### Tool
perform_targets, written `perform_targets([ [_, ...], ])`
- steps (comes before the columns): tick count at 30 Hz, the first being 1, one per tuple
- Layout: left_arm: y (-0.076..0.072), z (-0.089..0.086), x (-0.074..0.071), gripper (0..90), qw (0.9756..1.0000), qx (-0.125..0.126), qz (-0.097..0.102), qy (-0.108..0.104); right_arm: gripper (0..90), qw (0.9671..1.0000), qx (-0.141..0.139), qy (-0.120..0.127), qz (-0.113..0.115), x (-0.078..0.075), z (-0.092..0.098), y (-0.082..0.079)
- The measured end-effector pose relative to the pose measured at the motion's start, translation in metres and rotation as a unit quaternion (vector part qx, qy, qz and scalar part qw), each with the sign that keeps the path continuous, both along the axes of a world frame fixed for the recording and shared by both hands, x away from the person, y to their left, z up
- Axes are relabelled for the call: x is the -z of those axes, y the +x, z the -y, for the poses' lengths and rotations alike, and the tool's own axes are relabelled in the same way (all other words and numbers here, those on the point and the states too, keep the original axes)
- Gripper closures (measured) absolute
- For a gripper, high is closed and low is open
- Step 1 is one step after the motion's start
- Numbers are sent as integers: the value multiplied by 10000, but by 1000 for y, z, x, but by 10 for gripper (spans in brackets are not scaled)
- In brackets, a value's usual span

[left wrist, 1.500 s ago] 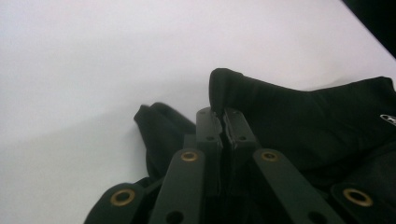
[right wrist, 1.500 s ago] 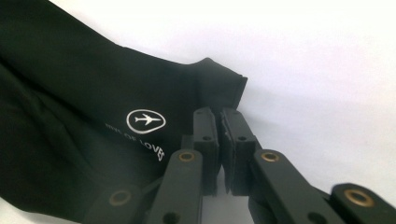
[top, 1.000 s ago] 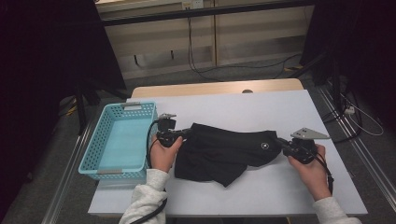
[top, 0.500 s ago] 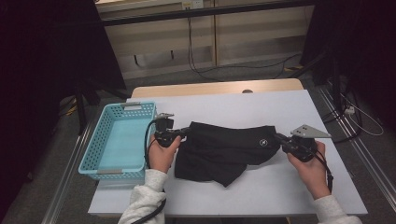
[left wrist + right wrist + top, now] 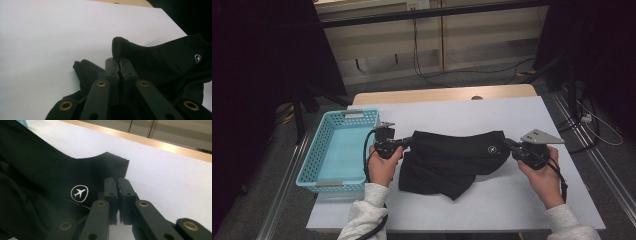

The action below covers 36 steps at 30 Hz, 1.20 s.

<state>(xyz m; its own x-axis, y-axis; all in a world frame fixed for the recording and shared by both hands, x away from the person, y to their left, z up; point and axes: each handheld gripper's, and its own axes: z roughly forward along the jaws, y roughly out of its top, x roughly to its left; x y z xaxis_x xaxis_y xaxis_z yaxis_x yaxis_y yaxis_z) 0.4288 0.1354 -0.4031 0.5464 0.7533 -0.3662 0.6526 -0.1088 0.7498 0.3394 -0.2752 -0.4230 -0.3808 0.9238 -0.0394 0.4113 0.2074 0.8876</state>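
A black garment (image 5: 452, 160) with a small white airplane logo (image 5: 493, 149) lies crumpled across the middle of the white table (image 5: 452, 112). My left gripper (image 5: 407, 141) is shut on the garment's left edge; in the left gripper view the jaws meet on the black cloth (image 5: 140, 62) at the gripper's tip (image 5: 119, 62). My right gripper (image 5: 507, 144) is shut on the garment's right edge, and the right gripper view has the gripper (image 5: 117, 182) pinching the hem beside the logo (image 5: 79, 193). The top edge of the garment (image 5: 37, 170) runs stretched between the two grippers.
A light blue plastic basket (image 5: 319, 155) stands on the table's left side, just left of my left hand. The table's wooden back edge (image 5: 442, 94) lies beyond. Cables trail on the floor behind and to the right.
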Motion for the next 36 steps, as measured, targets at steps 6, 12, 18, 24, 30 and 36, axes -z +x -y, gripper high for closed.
perform_targets([
  [6,1,0,-2,869,10000,13,29,-9,865,10000,-11,-34,11,-3,0,4],
  [12,0,-2,-5,870,10000,-15,38,-30,865,10000,-8,7,57,-6,-1,4],
  [18,0,-3,-9,870,10000,-11,59,-60,865,9999,-40,-55,94,-7,-4,7],
  [24,2,-5,-16,871,9999,25,103,-111,865,9999,-10,-68,132,-14,-5,9],
  [30,10,-4,-25,871,9998,39,143,-145,865,9997,7,-100,209,-18,-7,16],
  [36,32,-5,-41,871,9996,-45,125,-231,866,9994,-49,-203,264,-29,-8,31],
])
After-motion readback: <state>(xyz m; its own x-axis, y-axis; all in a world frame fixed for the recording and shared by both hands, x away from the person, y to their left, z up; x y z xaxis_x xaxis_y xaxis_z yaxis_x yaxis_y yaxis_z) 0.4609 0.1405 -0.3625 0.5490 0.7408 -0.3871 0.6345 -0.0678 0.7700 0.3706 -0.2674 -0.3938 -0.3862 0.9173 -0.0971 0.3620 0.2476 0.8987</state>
